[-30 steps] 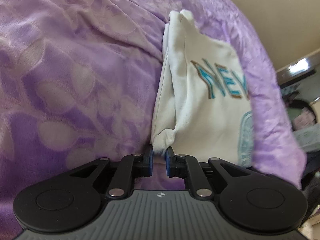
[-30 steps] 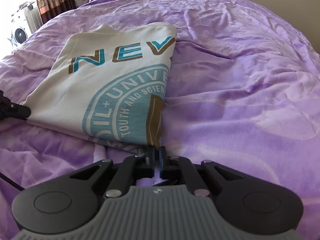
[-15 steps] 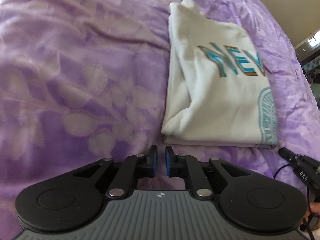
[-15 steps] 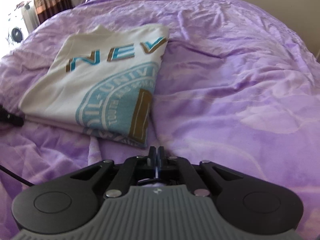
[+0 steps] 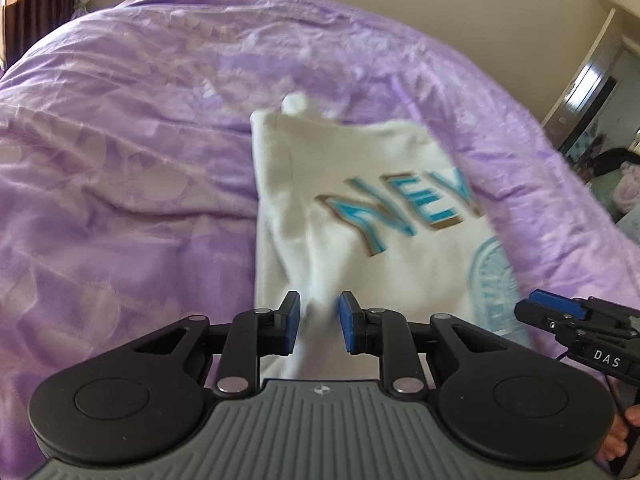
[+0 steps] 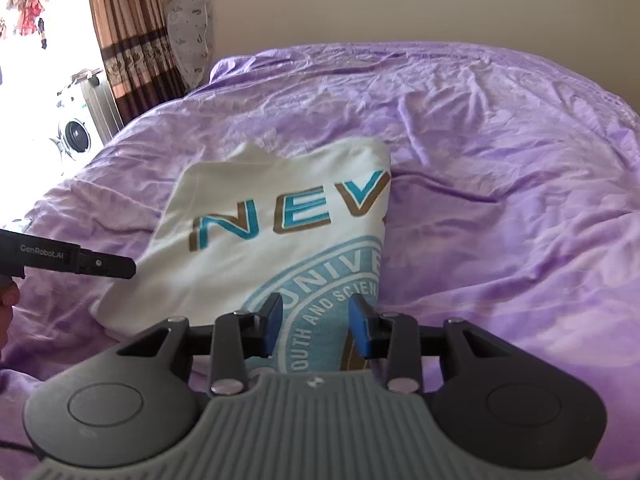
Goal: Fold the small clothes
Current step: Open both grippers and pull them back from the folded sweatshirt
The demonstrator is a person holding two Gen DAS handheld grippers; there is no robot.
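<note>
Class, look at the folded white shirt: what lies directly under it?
The folded white shirt rests on the purple bedspread. The bedspread beneath it is covered, so anything there stays hidden.

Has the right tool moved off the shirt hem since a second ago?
Yes. The right tool has lifted back from the shirt lying on the purple bedspread, jaws opening with nothing gripped.

Your folded shirt (image 6: 280,248) lies flat on the bed (image 6: 500,208), toward its left half. Left tongs (image 5: 319,322) sit over its near left corner, right tongs (image 6: 316,322) over its near right corner. Curtain (image 6: 128,40) stands behind the bed, far left.
</note>
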